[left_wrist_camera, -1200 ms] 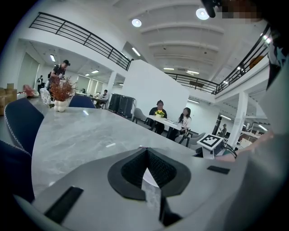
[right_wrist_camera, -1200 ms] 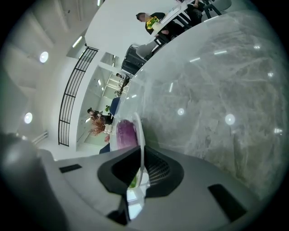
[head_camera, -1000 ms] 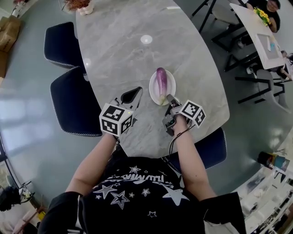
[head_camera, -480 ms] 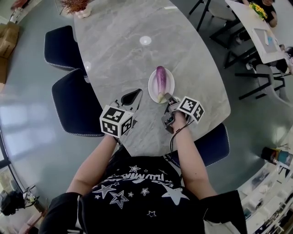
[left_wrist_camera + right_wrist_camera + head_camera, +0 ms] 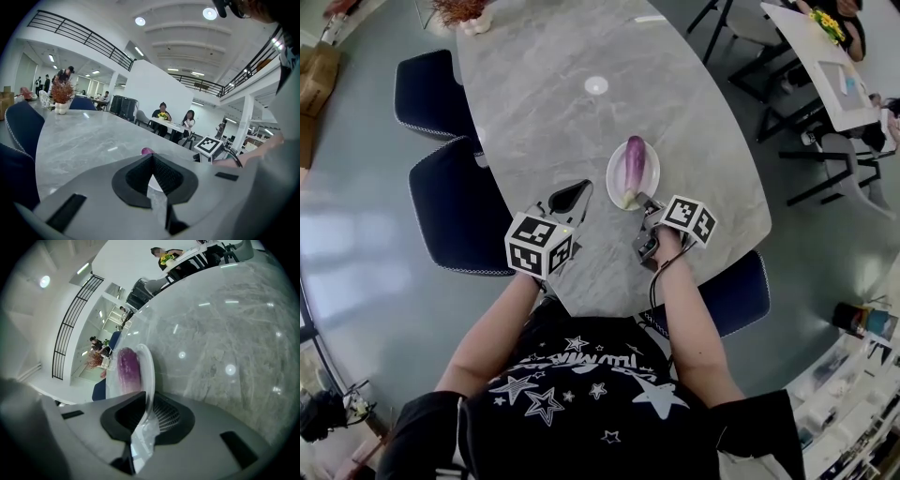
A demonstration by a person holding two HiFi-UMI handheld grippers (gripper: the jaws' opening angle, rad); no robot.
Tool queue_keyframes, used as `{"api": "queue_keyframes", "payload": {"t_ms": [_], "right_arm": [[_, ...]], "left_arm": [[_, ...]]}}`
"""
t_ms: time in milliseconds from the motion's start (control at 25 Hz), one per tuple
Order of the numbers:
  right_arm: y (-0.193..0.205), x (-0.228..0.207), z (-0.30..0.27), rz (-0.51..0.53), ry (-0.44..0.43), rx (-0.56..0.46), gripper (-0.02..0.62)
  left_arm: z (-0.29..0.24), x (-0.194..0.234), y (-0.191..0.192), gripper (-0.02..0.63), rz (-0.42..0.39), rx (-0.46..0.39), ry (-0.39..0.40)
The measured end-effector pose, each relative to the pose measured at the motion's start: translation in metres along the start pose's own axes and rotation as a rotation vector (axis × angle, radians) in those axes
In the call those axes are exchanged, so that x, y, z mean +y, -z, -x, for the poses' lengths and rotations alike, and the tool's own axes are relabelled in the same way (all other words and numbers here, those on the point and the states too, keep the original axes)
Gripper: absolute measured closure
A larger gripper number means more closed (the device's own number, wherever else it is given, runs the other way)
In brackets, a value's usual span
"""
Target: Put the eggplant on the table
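A purple eggplant (image 5: 633,167) lies on a white oval plate (image 5: 651,176) on the grey marble table (image 5: 544,103). My right gripper (image 5: 645,204) sits at the plate's near right rim. In the right gripper view the plate rim (image 5: 150,376) runs in between the jaws, which are shut on it, and the eggplant (image 5: 128,371) lies just beyond. My left gripper (image 5: 572,195) rests over the table left of the plate, shut and empty. In the left gripper view only the eggplant's tip (image 5: 147,151) shows above the jaws.
Two dark blue chairs (image 5: 455,211) (image 5: 431,89) stand along the table's left side and another (image 5: 739,292) at its near right corner. A dried flower arrangement (image 5: 459,13) sits at the far end. Another table (image 5: 825,56) with seated people is at the upper right.
Barely anything differs: the head view has shifted a little, and the right gripper stays at the plate's near rim. The left gripper has held its place.
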State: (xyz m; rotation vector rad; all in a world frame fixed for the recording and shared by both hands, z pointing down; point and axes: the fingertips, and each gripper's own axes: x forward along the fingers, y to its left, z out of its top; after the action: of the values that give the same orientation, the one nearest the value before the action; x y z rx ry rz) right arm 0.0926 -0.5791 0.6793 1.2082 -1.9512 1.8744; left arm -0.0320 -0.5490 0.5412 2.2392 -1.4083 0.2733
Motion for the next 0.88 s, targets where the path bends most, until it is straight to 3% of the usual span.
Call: {"api": "queue_keyframes", "payload": {"t_ms": [240,520,880], "right_arm": [[0.005,0.004,0.002,0.033,0.007,0.022,0.531],[0.004,-0.006,0.013,0.068,0.094,0.010,0.526],[0.007,0.009,0.037,0.024,0.067,-0.088,0.526]], "left_arm": [[0.006,-0.006,0.001,0.598,-0.001,-0.007,0.011],[0.011,-0.009,-0.003,0.598,-0.004,-0.023,0.016],[0.036,-0.014,-0.009,0.598,0.001,-0.059,0.037]]}}
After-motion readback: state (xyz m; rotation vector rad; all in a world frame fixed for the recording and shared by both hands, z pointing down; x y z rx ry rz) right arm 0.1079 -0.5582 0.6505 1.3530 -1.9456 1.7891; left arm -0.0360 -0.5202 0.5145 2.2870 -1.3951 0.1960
